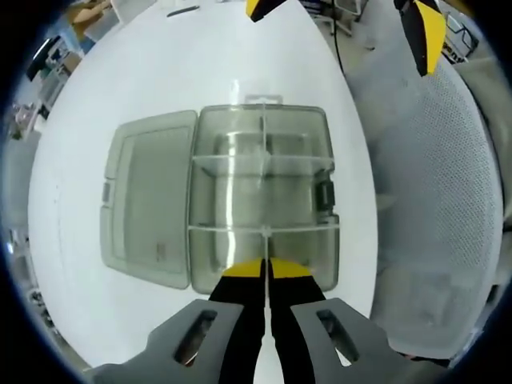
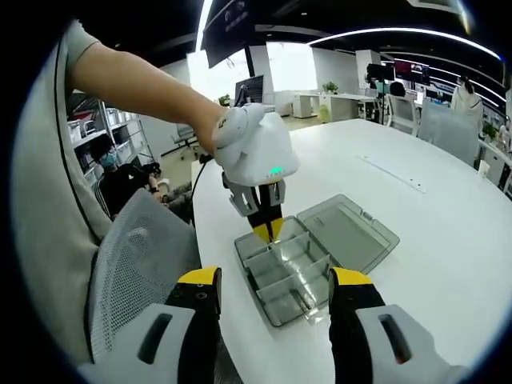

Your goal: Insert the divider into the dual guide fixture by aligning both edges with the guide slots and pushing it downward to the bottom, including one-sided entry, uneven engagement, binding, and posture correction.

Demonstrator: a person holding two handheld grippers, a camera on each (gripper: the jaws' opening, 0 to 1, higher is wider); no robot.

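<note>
The left tool point(image 2: 267, 228) hangs over the box point(image 2: 288, 272), blocking entry from above at its near end. The open lid point(image 2: 348, 232) lies flat beside it. A mesh chair point(image 2: 132, 272) crowds the desk point(image 2: 448, 264) edge; beyond the lid, bare desk.

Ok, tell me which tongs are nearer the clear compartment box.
Left. The left tongs are shut at the clear compartment box's near edge, on a divider there. The right tongs are open, held back from it over the table edge.
</note>
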